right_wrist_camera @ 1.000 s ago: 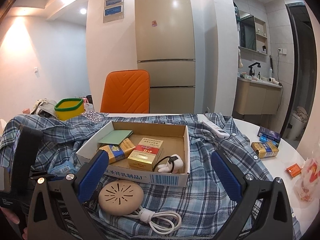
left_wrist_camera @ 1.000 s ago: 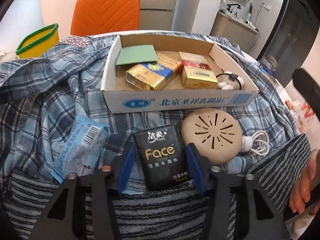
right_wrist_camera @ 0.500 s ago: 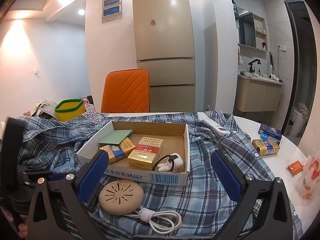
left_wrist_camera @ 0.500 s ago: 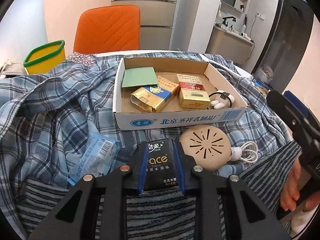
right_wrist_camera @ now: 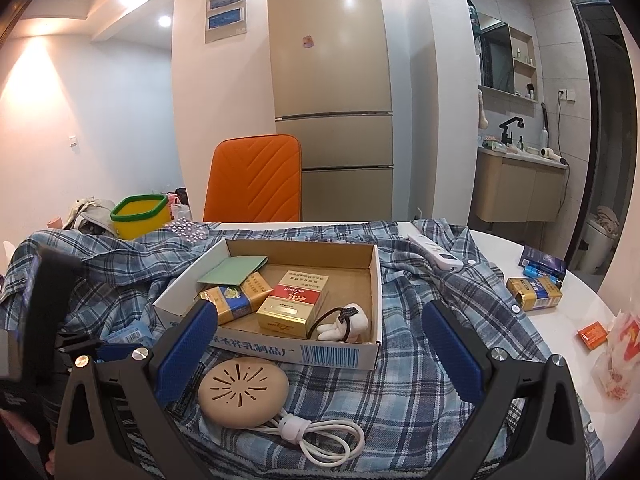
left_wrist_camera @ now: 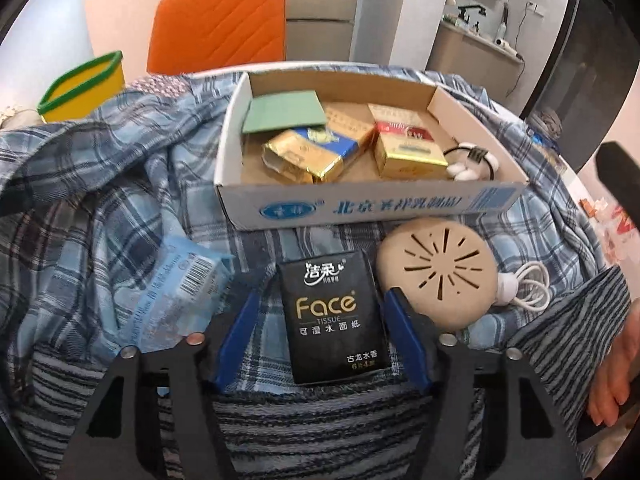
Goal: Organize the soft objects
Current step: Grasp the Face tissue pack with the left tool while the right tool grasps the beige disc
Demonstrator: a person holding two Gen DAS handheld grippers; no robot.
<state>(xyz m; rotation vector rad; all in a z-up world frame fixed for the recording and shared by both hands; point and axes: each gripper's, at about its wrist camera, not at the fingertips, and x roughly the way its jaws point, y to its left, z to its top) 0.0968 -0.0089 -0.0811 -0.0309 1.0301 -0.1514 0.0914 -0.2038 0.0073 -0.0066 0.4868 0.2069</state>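
A black "Face" tissue pack lies on the blue plaid shirt, just ahead of a grey striped cloth. My left gripper straddles the pack; its jaws are opening and the blue pads stand off the pack's sides. A crumpled light-blue tissue packet lies to its left. My right gripper hovers wide open over the shirt with nothing between its fingers, facing the cardboard box.
The cardboard box holds cigarette packs, a green card and a white hair tie. A beige round device with a white cable lies before it. A yellow bin, an orange chair and small packs stand around.
Half a second ago the left jaws were squeezed on the tissue pack; now they have spread apart and the pack lies loose between them. The right gripper has stayed put.
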